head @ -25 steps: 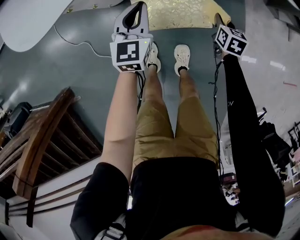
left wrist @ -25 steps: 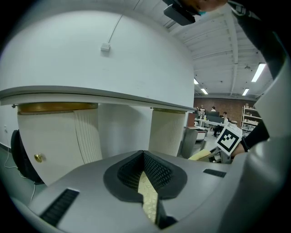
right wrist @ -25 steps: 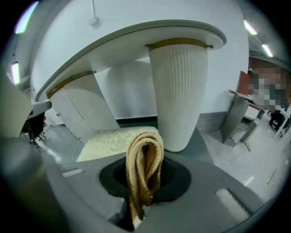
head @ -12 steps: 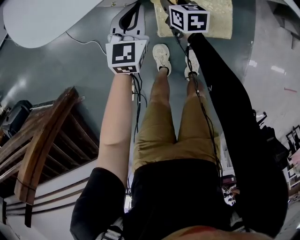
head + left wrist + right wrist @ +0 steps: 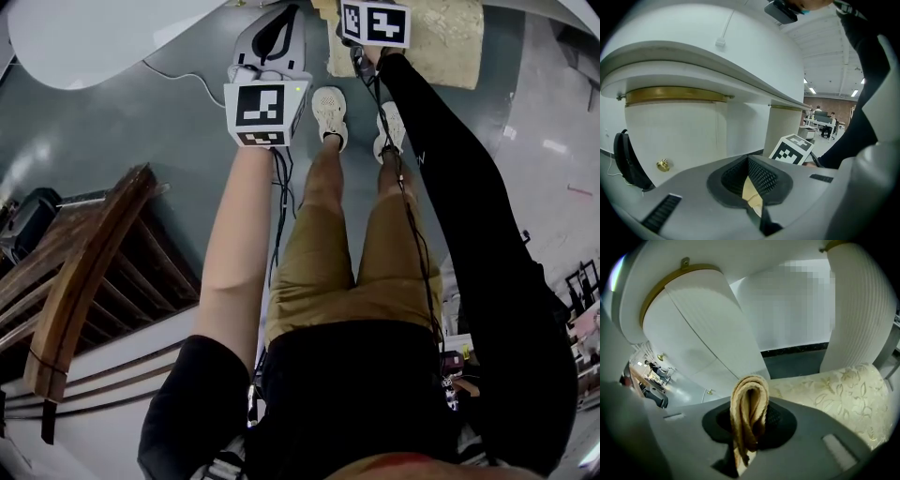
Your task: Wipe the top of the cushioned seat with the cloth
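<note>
We held right tool (image 5: 751,437) clamped on folded cloth (image 5: 749,394), with loop poking past jaws, likely to give soft wiping edge. Cushioned seat (image 5: 834,394) lay near, ahead and to right; we saw no contact. Left tool (image 5: 752,187) hung aside, jaws together, empty, probably leaving wipe to 1 tool.

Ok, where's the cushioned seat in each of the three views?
Head view: cushioned seat at the top edge, right of centre, beyond a marker cube.
Left gripper view: only a tan sliver between the shut fingers, probably it.
Right gripper view: lower right, behind the cloth held in the fingers.
Shared landmark: the white table.
</note>
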Motion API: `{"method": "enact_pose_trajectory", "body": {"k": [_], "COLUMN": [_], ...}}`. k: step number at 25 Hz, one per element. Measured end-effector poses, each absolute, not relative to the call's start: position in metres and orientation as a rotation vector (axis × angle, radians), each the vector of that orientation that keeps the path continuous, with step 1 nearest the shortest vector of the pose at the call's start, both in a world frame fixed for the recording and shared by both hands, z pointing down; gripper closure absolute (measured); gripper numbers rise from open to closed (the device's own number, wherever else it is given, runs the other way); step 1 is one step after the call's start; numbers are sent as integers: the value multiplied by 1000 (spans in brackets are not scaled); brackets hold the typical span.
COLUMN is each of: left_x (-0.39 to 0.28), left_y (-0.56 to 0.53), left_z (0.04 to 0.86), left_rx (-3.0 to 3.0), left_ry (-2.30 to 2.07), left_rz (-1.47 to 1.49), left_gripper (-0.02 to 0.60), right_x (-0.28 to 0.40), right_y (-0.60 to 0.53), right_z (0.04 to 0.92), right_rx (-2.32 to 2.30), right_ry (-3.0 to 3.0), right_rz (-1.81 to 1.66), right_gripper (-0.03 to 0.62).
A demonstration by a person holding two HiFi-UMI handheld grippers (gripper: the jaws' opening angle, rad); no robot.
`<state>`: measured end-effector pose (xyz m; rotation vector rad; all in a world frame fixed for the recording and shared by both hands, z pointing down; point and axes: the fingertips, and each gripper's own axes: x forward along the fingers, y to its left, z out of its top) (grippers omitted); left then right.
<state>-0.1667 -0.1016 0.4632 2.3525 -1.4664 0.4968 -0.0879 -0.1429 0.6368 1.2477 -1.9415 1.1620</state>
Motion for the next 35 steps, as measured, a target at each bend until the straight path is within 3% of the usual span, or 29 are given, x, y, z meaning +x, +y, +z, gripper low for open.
{"method": "enact_pose_trajectory", "body": {"k": [7, 16, 27, 35], "left_x": [-124, -61, -13, -7], "left_y": [-110, -121, -126, -124], "left_z": [459, 455, 454, 454], "left_rx": [2387, 2406, 2375, 2381], "left_ry": [-1421, -1406, -1446, -1423], "left_rz": [485, 519, 540, 527], "left_gripper": [574, 574, 574, 574], "right_x": [-20, 145, 299, 326], "right_y": [-167, -163, -163, -155], "right_z": [627, 636, 631, 605], "right_rx": [1354, 1521, 1719, 1776], "right_ry": [-1946, -1726, -1498, -1511], "right_rz": [1124, 1096, 998, 943], "right_gripper": [539, 539, 539, 539]}}
